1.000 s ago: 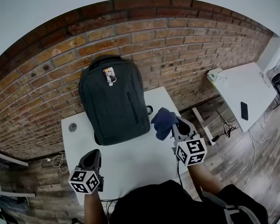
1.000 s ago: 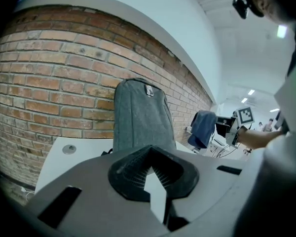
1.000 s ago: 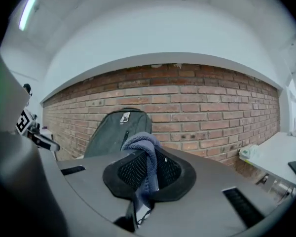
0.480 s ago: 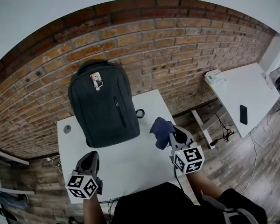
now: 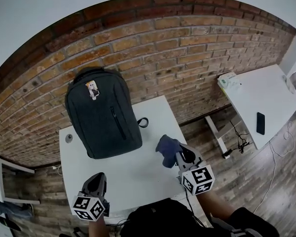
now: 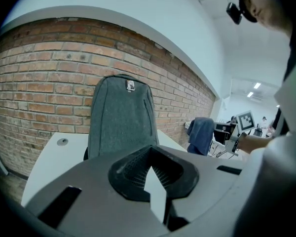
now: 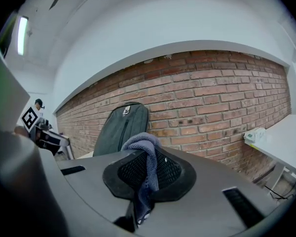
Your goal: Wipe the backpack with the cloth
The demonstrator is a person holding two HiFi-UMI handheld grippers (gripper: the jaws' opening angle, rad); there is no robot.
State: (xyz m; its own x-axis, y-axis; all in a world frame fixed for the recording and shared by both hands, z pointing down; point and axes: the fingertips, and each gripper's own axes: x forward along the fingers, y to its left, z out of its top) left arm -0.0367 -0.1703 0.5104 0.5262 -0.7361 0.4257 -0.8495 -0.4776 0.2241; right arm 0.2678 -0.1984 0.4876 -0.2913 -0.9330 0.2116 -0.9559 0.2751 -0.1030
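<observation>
**Cloth gripped, backpack not yet touched**

The backpack [image 5: 102,115] stands upright at the far side of the table [image 5: 138,174]. Its back leans on the brick wall [image 5: 163,48], so the zipped front panel faces the person and is open to a wipe. The wall also gives it something to rest against when pressed.

The blue cloth [image 5: 166,148] hangs to the right of the backpack and nearer the person, well apart from it. The right gripper [image 5: 177,156] has its jaws clenched on a fold of it. The rest bunches over the tips, which I judge leaves a soft wad ahead of the jaws to meet the fabric first.

The left gripper [image 5: 96,180] is in front of the backpack, near the table's close edge and well apart from the bag. Its jaws are closed together on nothing. It looks held in reserve, probably to steady the backpack, since a leaning bag could slide or tip sideways under a push.

With the cloth clear of the backpack, the wiping seems not yet begun.
</observation>
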